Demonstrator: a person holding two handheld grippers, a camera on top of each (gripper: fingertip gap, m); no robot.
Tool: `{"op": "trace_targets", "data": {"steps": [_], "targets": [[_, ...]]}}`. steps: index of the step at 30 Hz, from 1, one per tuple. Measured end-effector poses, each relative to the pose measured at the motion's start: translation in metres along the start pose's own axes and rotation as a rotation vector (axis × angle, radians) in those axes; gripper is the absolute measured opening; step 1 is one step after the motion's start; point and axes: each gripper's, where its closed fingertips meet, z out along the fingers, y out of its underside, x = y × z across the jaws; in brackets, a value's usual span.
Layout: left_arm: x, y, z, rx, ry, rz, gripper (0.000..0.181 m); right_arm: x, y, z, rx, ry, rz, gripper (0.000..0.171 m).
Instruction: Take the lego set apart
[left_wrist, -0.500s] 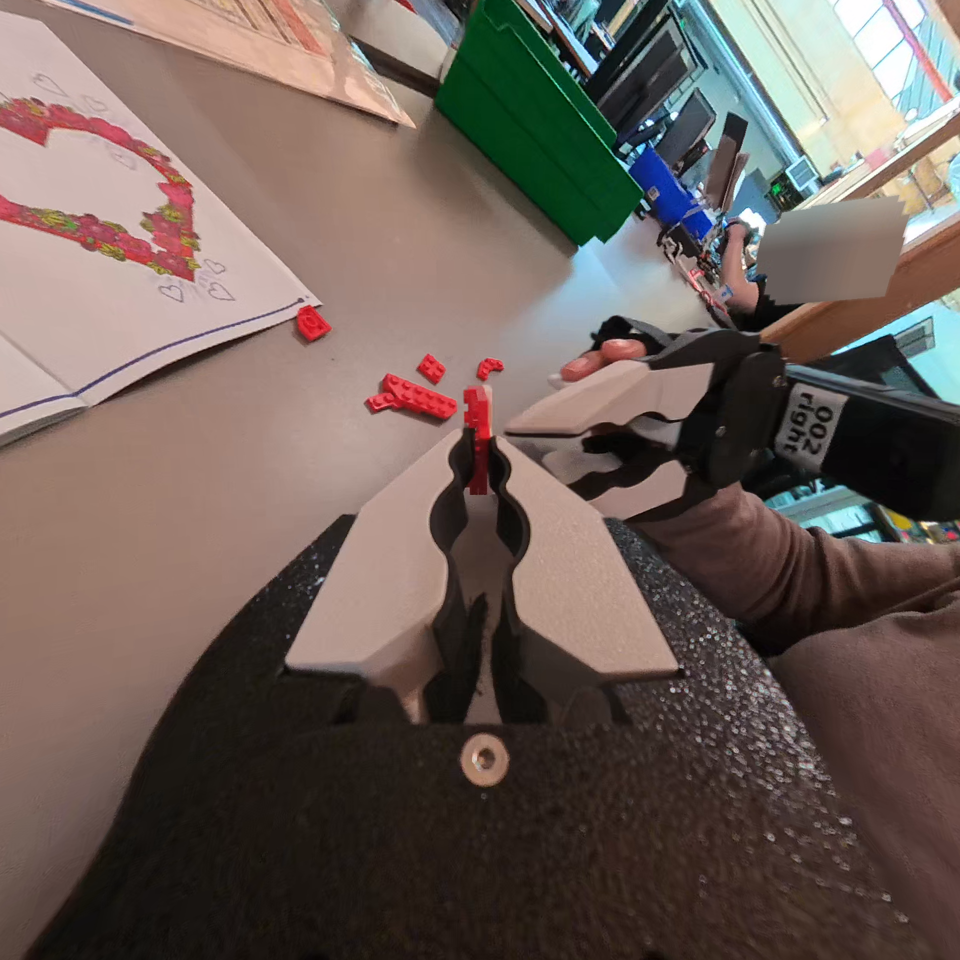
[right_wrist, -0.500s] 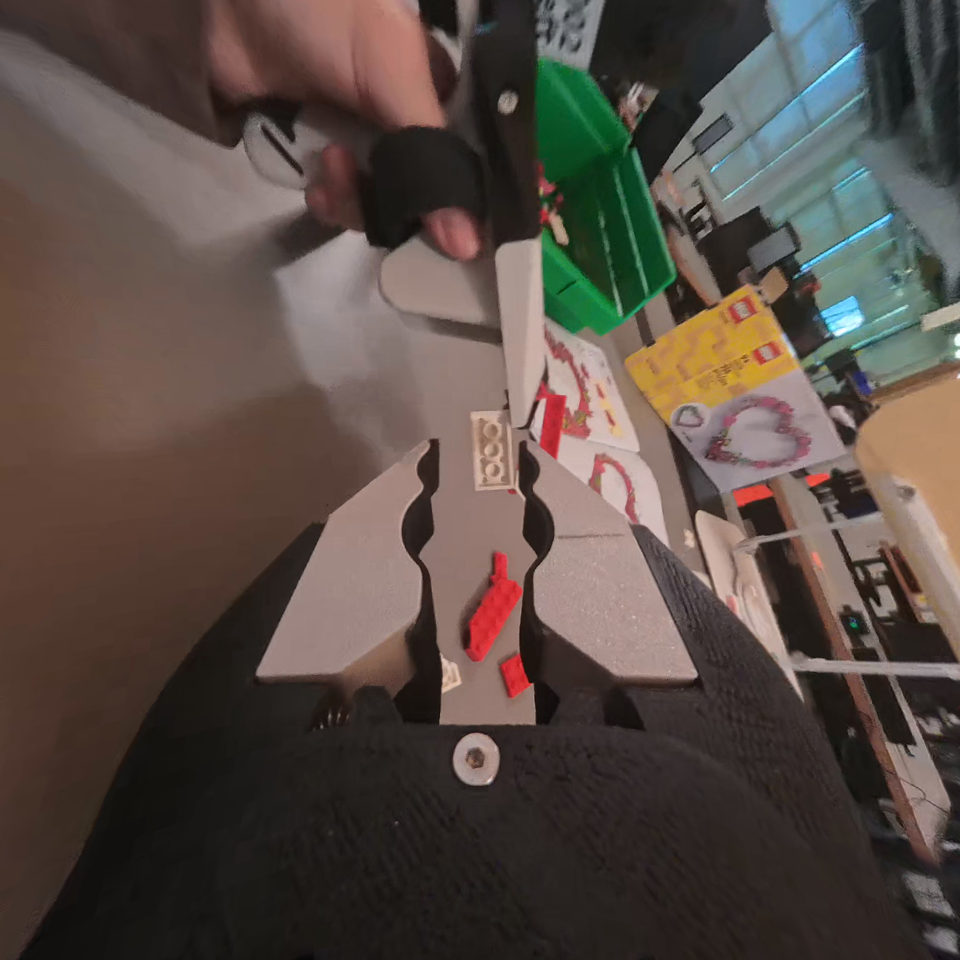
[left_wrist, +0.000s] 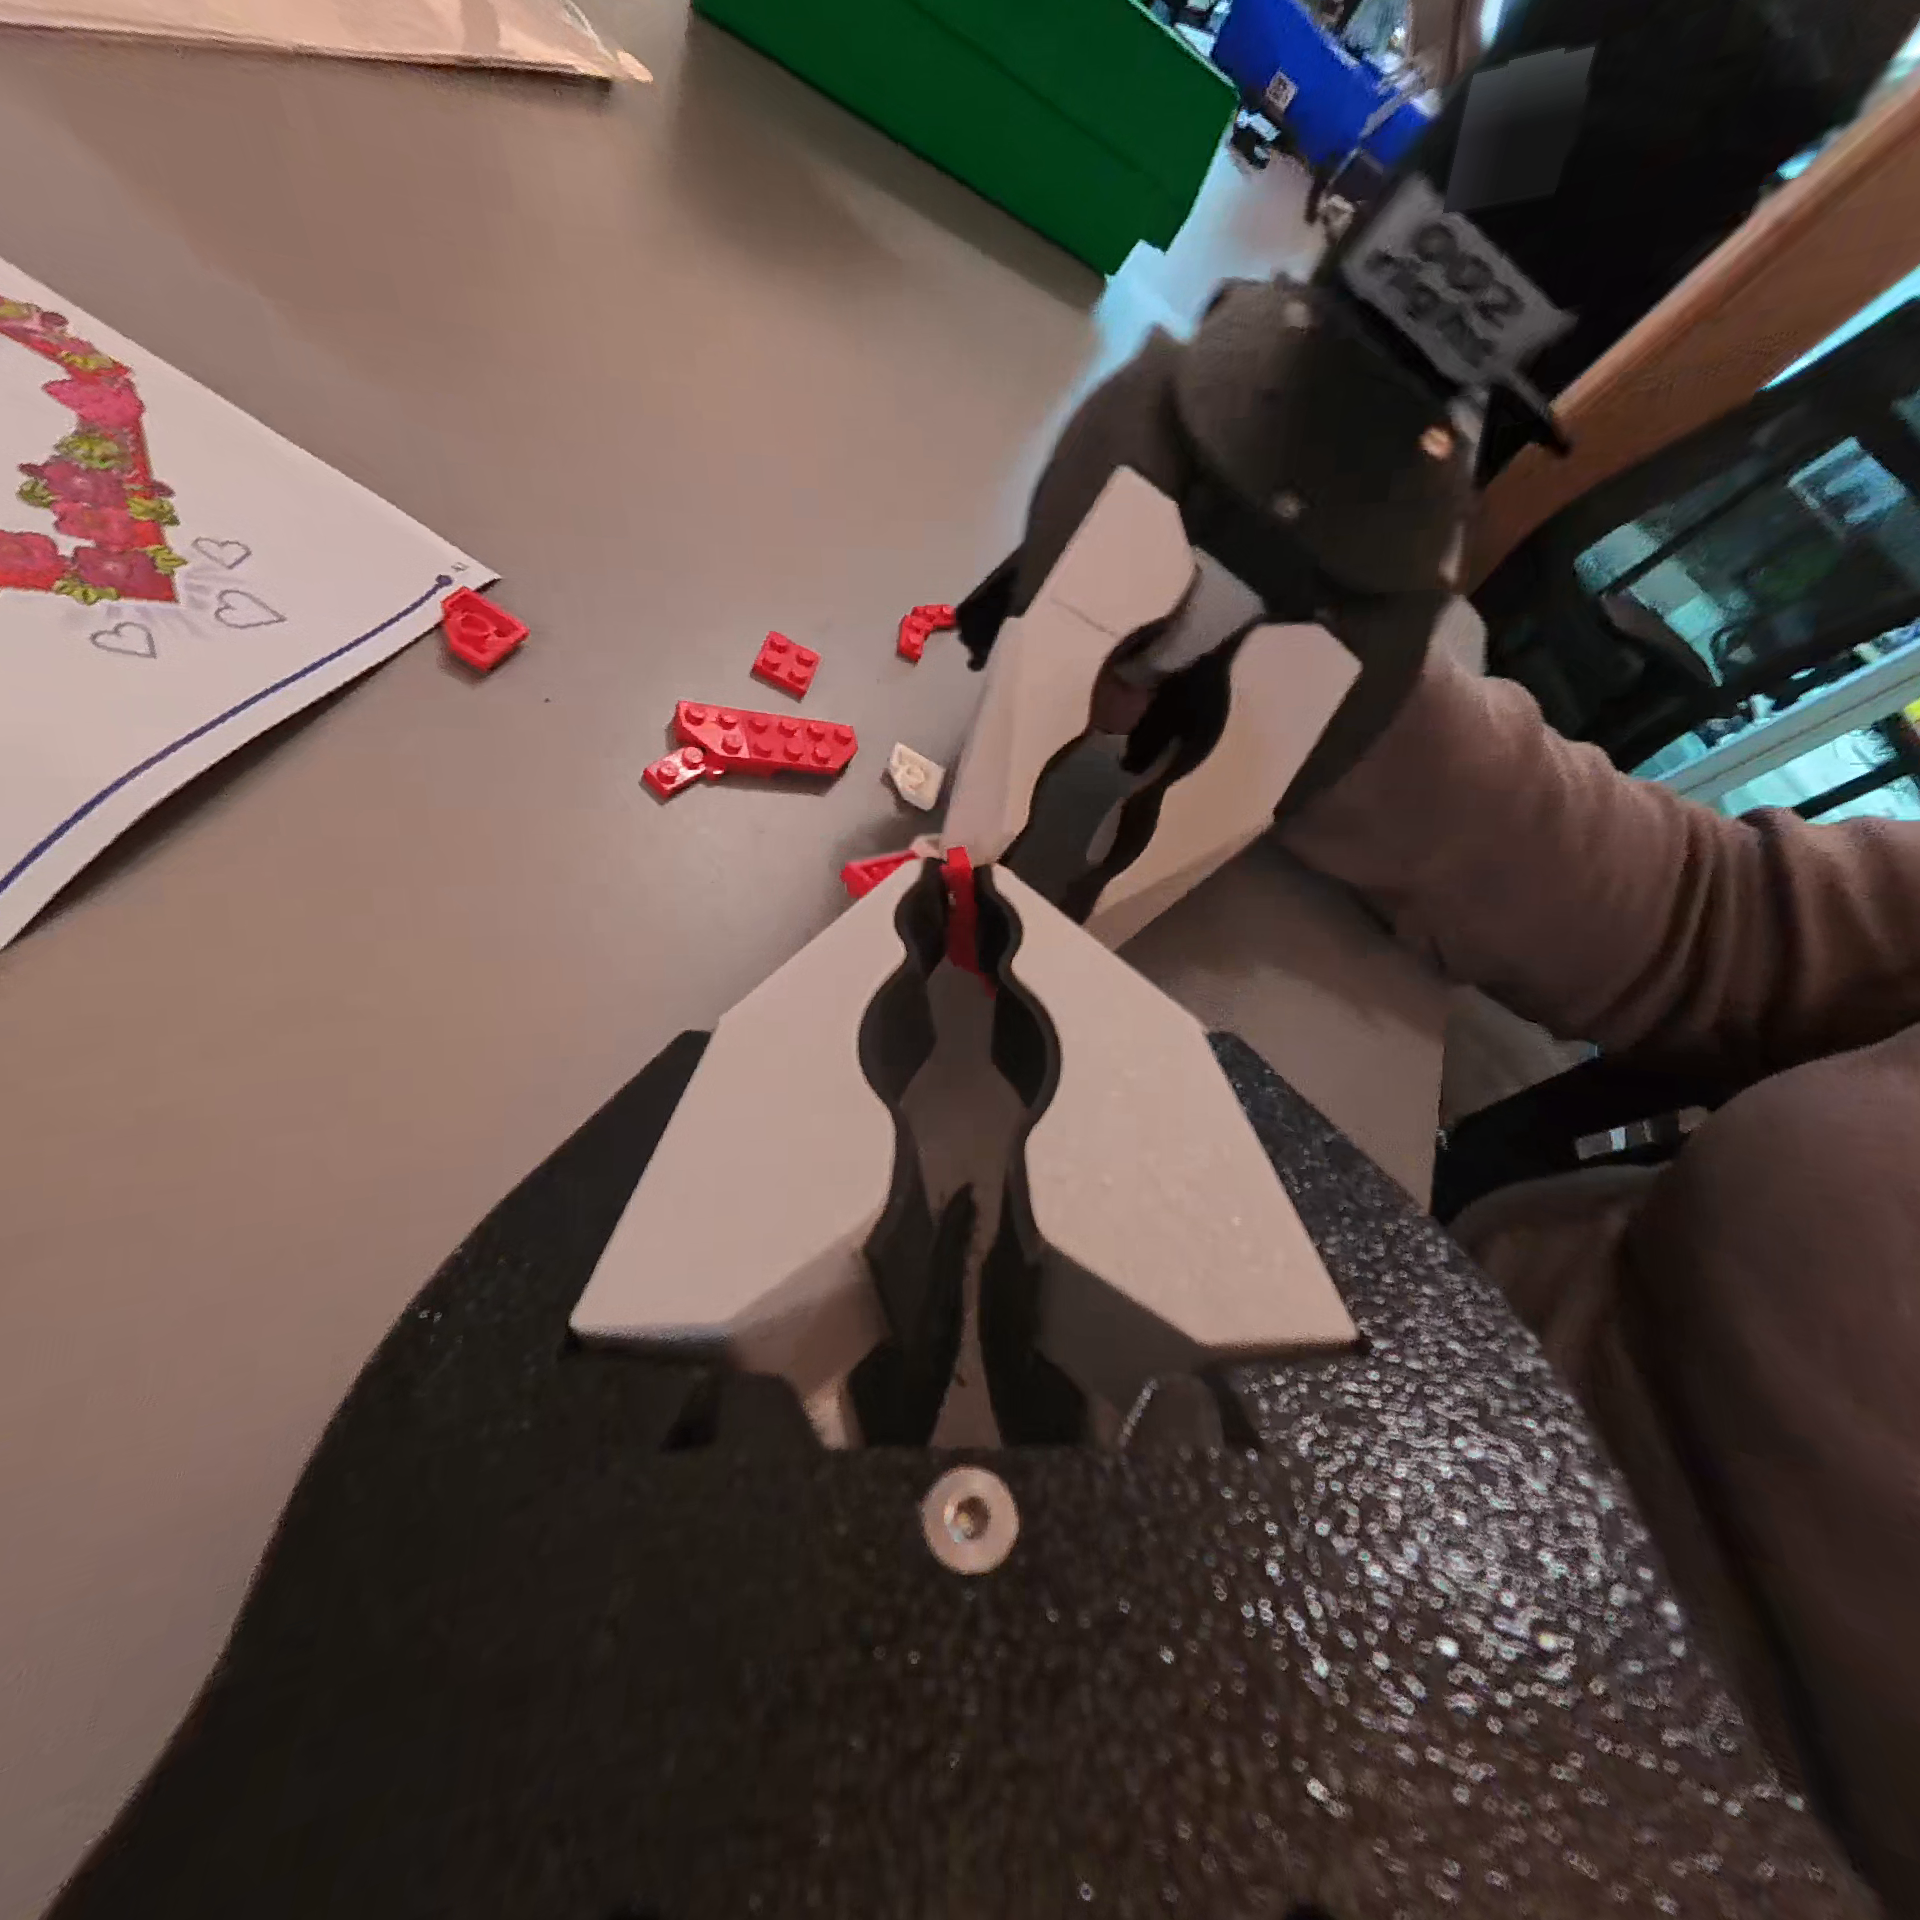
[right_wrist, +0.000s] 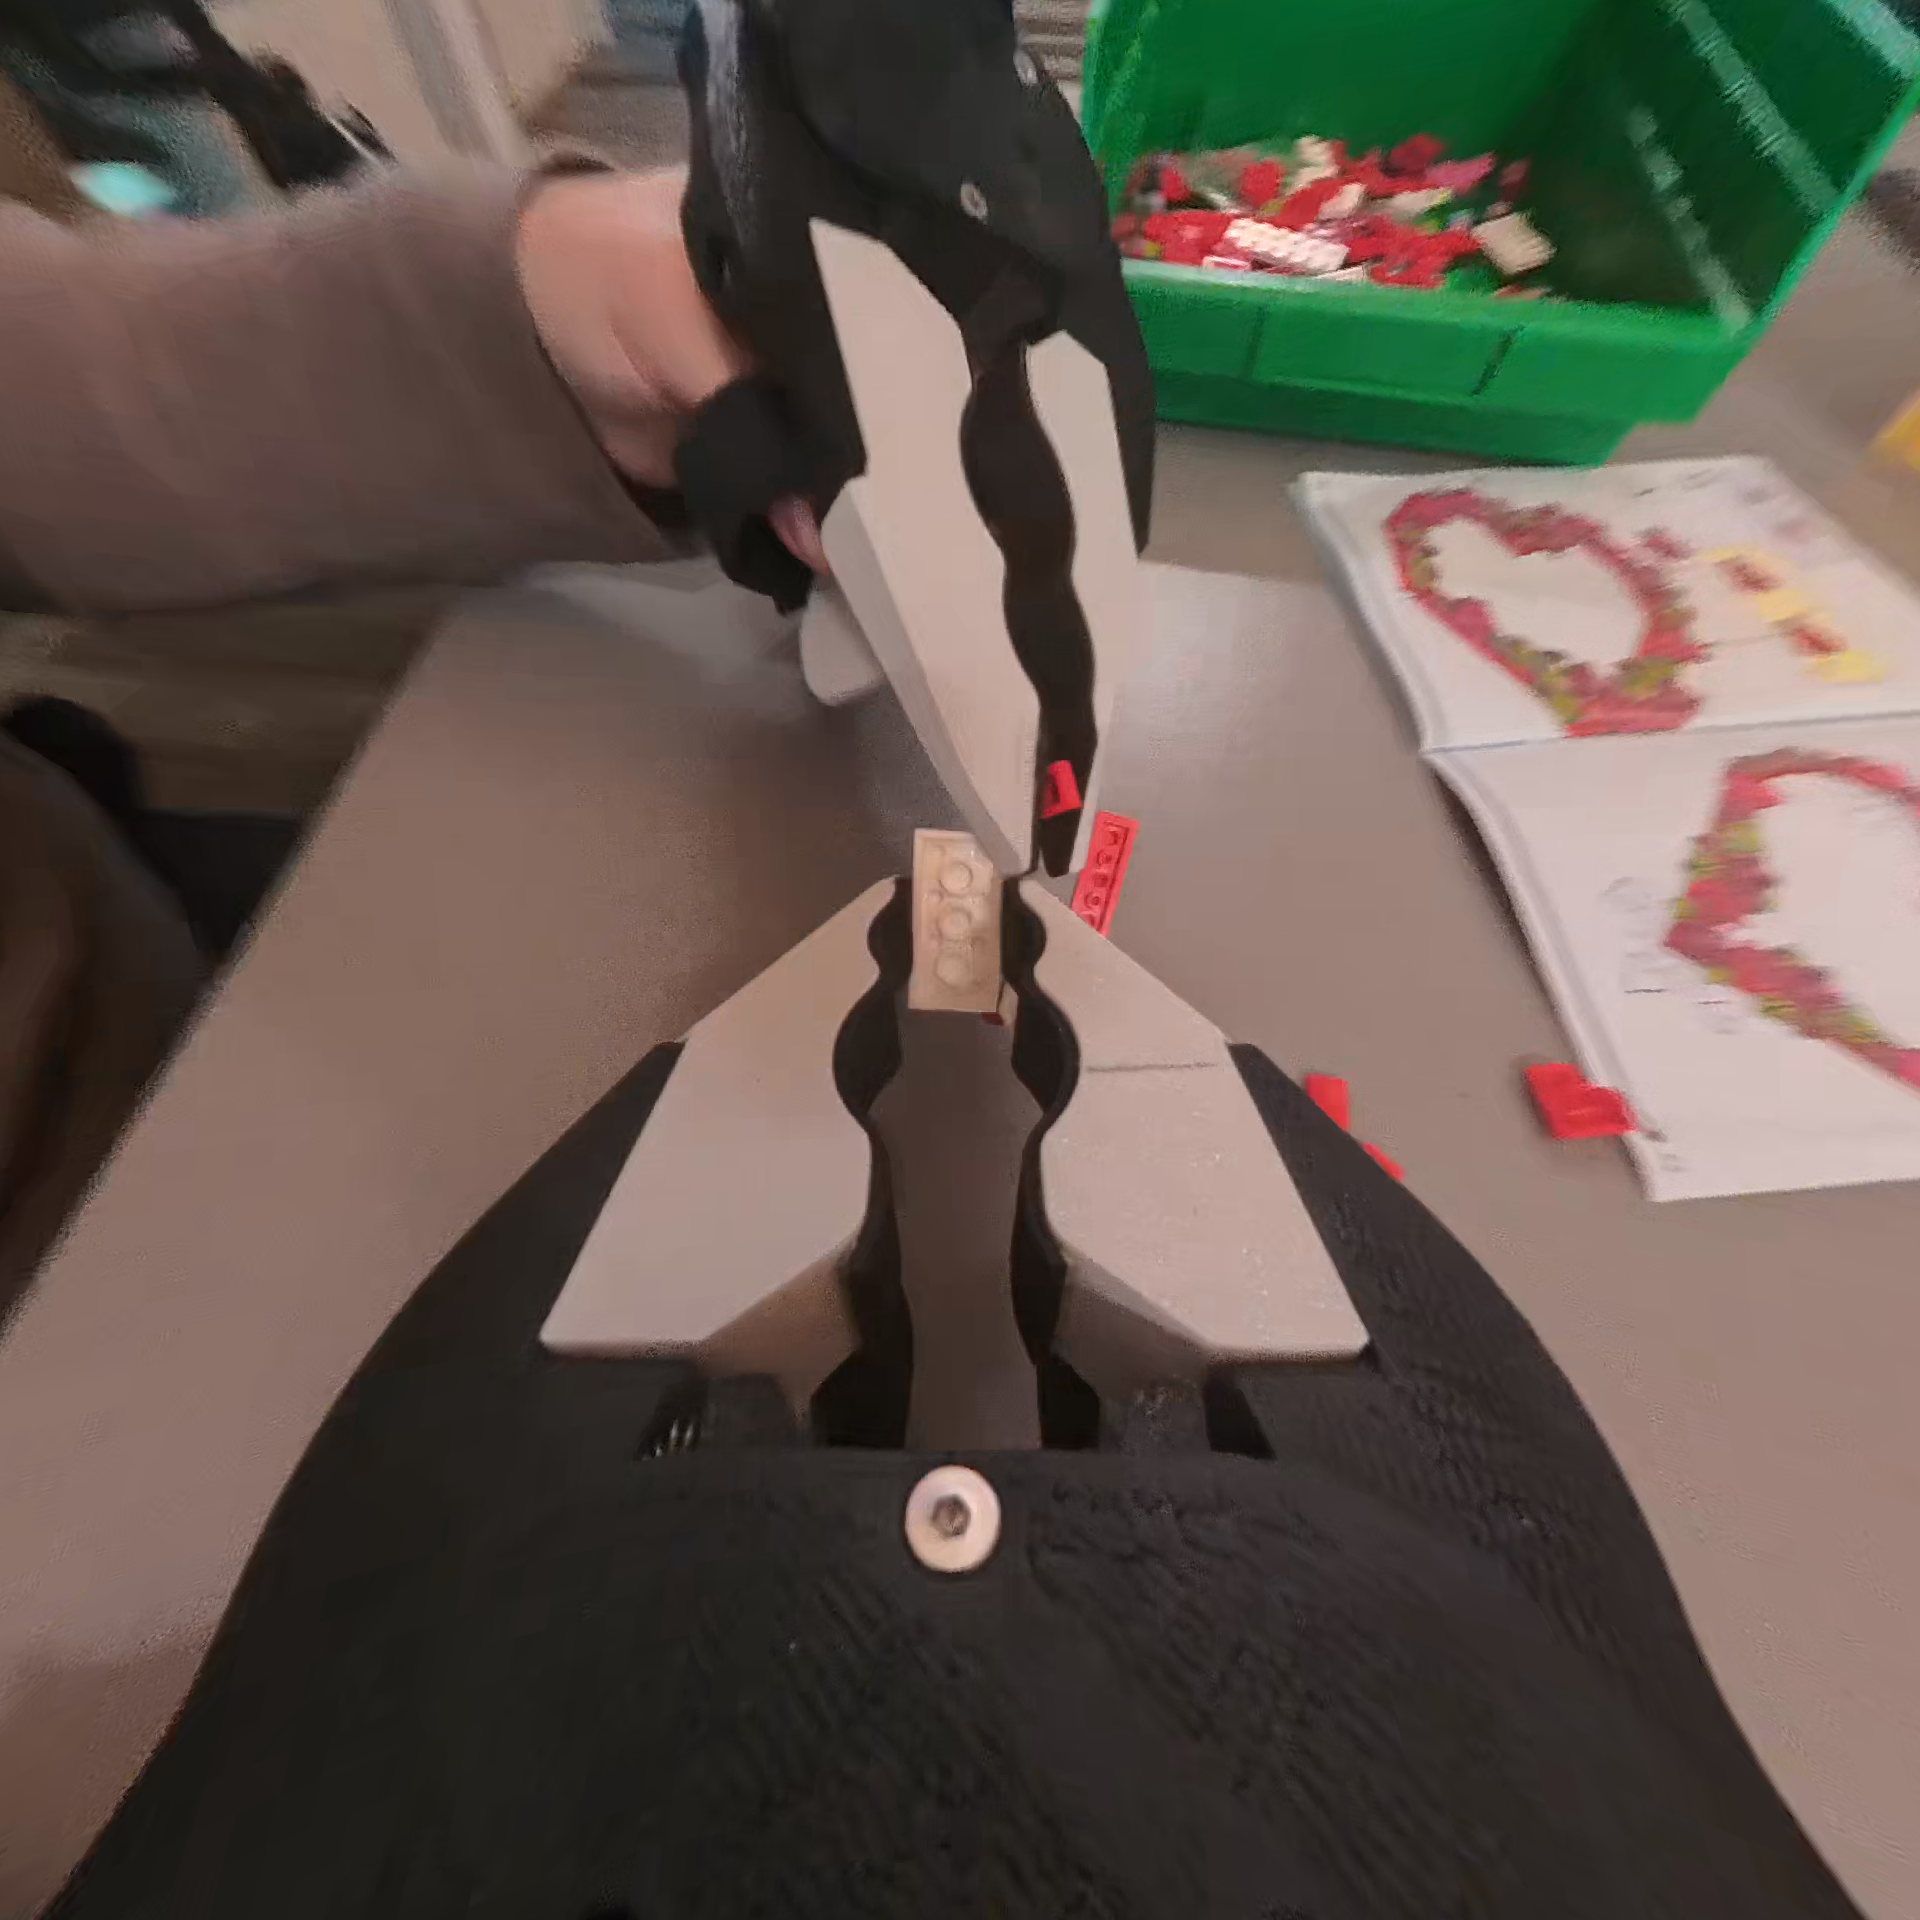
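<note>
Above a grey table (left_wrist: 582, 343), the left gripper (left_wrist: 961, 883) pinches a thin red plate (left_wrist: 964, 920) edge-on between nearly closed tips, while the right gripper (right_wrist: 951, 899) clamps a tan studded plate (right_wrist: 954, 925). Loose red pieces (left_wrist: 764, 740) lie beside an instruction booklet (right_wrist: 1683, 831) and a green bin (right_wrist: 1455, 343).

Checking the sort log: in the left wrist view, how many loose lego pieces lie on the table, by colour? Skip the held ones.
Red pieces: 5
White piece: 1
Total: 6
The red bit nearest the camera is left out, since I cannot tell whether it lies loose.
</note>
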Motion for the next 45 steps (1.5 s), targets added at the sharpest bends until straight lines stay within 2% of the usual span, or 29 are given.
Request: {"op": "trace_targets", "data": {"steps": [1, 5, 8, 11, 14, 19, 23, 25, 27, 31, 35, 37, 40, 41, 45], "targets": [[0.004, -0.001, 0.0, 0.012, 0.028, -0.006, 0.003, -0.003, -0.002, -0.003, 0.029, -0.056, 0.045, 0.016], [0.018, -0.007, 0.0, 0.061, 0.133, -0.023, 0.004, -0.012, -0.01, -0.014, 0.118, -0.17, 0.113, 0.015], [0.023, -0.022, -0.006, 0.18, 0.204, -0.115, 0.004, -0.005, -0.026, -0.023, 0.216, -0.08, 0.044, 0.016], [0.016, -0.04, -0.012, 0.335, 0.189, -0.226, 0.003, 0.009, -0.038, -0.026, 0.254, 0.149, -0.096, 0.015], [0.01, -0.051, -0.017, 0.455, 0.149, -0.279, 0.003, 0.018, -0.046, -0.027, 0.206, 0.418, -0.304, 0.015], [0.008, -0.061, -0.021, 0.546, 0.124, -0.301, 0.002, 0.026, -0.052, -0.03, -0.039, 0.824, -0.777, 0.015], [0.007, -0.063, -0.021, 0.573, 0.147, -0.338, 0.002, 0.029, -0.051, -0.03, -0.215, 0.995, -1.062, 0.015], [0.003, -0.059, -0.02, 0.569, 0.132, -0.337, 0.002, 0.029, -0.048, -0.026, -0.234, 0.983, -1.089, 0.015], [-0.001, -0.053, -0.019, 0.542, 0.078, -0.266, 0.002, 0.025, -0.043, -0.021, -0.162, 0.883, -0.991, 0.015], [-0.007, -0.043, -0.026, 0.438, -0.061, -0.008, 0.002, 0.015, -0.052, -0.03, 0.148, 0.647, -0.562, 0.029], [0.001, -0.033, -0.022, 0.296, -0.115, 0.2, 0.002, 0.025, -0.038, -0.025, 0.223, 0.406, -0.121, 0.03], [0.011, -0.033, -0.02, 0.284, -0.06, 0.235, 0.002, 0.022, -0.029, -0.017, 0.227, 0.274, 0.025, 0.027], [0.025, -0.031, -0.018, 0.284, 0.036, 0.269, 0.002, 0.01, -0.03, -0.015, 0.281, 0.11, 0.136, 0.022], [0.027, -0.032, -0.019, 0.291, 0.051, 0.277, 0.002, 0.005, -0.032, -0.016, 0.299, 0.057, 0.16, 0.01], [0.024, -0.048, -0.039, 0.456, 0.047, 0.268, 0.002, 0.009, -0.053, -0.041, 0.452, 0.128, 0.085, 0.003]]}}
